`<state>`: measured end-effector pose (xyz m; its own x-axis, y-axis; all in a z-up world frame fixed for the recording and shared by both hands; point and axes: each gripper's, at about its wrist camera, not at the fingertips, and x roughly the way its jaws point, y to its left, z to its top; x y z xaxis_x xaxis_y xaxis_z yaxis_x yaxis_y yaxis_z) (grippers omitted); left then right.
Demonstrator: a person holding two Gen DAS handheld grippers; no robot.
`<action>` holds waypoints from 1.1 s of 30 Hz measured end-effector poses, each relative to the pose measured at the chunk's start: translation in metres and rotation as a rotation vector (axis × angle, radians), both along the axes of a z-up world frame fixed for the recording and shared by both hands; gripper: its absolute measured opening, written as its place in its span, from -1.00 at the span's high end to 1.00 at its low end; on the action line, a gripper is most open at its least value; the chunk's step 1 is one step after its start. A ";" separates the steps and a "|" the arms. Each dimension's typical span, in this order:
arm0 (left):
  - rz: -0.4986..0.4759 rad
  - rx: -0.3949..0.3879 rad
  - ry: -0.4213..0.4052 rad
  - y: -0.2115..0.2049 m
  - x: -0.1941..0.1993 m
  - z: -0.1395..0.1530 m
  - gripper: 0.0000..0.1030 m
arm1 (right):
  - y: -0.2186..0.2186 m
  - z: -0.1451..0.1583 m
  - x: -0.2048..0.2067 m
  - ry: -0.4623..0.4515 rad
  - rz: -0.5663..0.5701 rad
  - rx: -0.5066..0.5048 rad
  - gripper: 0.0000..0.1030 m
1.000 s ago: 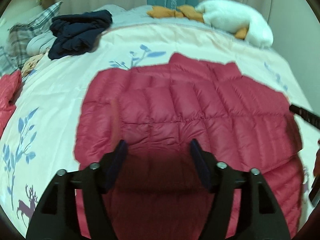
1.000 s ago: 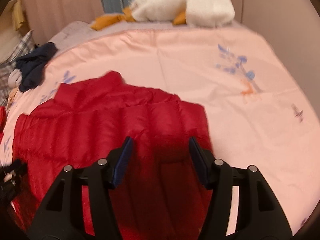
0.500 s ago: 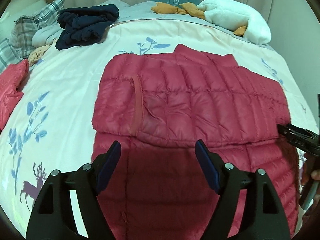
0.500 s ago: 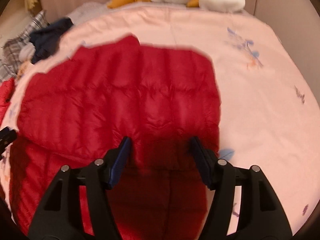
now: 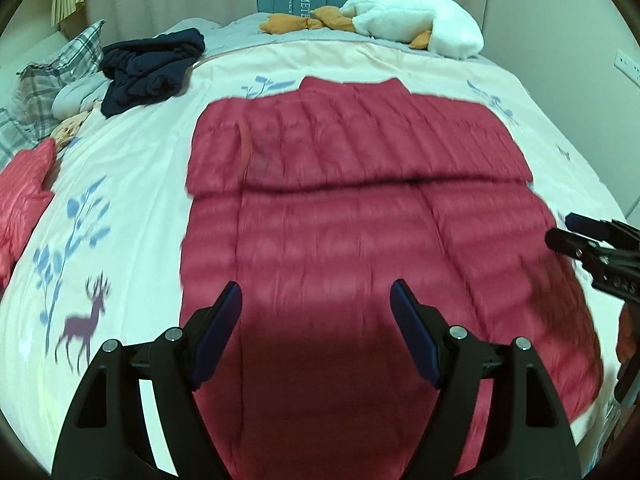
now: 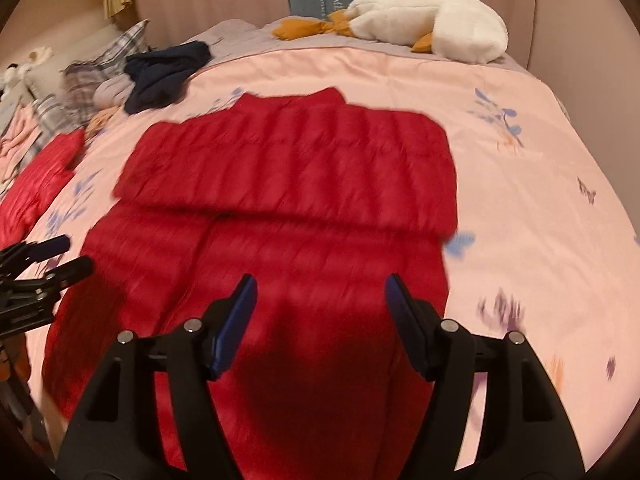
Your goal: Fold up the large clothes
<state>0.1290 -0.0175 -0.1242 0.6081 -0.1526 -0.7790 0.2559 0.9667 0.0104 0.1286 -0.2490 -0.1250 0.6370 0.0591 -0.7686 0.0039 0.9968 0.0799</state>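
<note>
A red quilted down jacket (image 5: 360, 208) (image 6: 288, 208) lies flat on the bed, collar toward the far side, with its sleeves folded across the chest in a band. My left gripper (image 5: 316, 328) hovers open above the jacket's near hem, nothing between its fingers. My right gripper (image 6: 318, 316) also stands open over the hem, further right. Each gripper shows at the edge of the other's view: the right gripper (image 5: 592, 248) at the jacket's right side, the left gripper (image 6: 40, 268) at its left side.
The pink printed duvet (image 5: 132, 184) covers the bed. A dark navy garment (image 5: 152, 68), plaid pillows (image 5: 44, 92) and another red garment (image 5: 20, 196) lie at the left. A white plush goose (image 5: 416, 24) rests at the far edge, before the curtains.
Both grippers have pulled back toward the near hem and risen, so the whole jacket now shows. The jacket lies still with its sleeves folded across.
</note>
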 end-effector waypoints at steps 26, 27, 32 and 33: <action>0.075 -0.035 0.125 0.055 -0.089 -0.034 -0.50 | 0.001 -0.036 -0.117 0.123 -0.029 -0.054 -0.43; 0.086 -0.038 0.122 0.060 -0.091 -0.032 -0.50 | -0.003 -0.036 -0.122 0.130 -0.036 -0.051 -0.43; 0.172 -0.120 0.129 0.101 -0.098 -0.026 -0.50 | -0.023 -0.031 -0.139 0.129 -0.070 0.006 -0.48; 0.187 -0.154 0.137 0.110 -0.100 -0.026 -0.50 | -0.027 -0.030 -0.141 0.127 -0.074 0.022 -0.49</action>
<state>0.0295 0.0927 -0.1497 0.5272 -0.1705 -0.8325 0.0619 0.9848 -0.1624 -0.0122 -0.2758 -0.1547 0.5379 0.0335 -0.8423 0.0886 0.9914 0.0959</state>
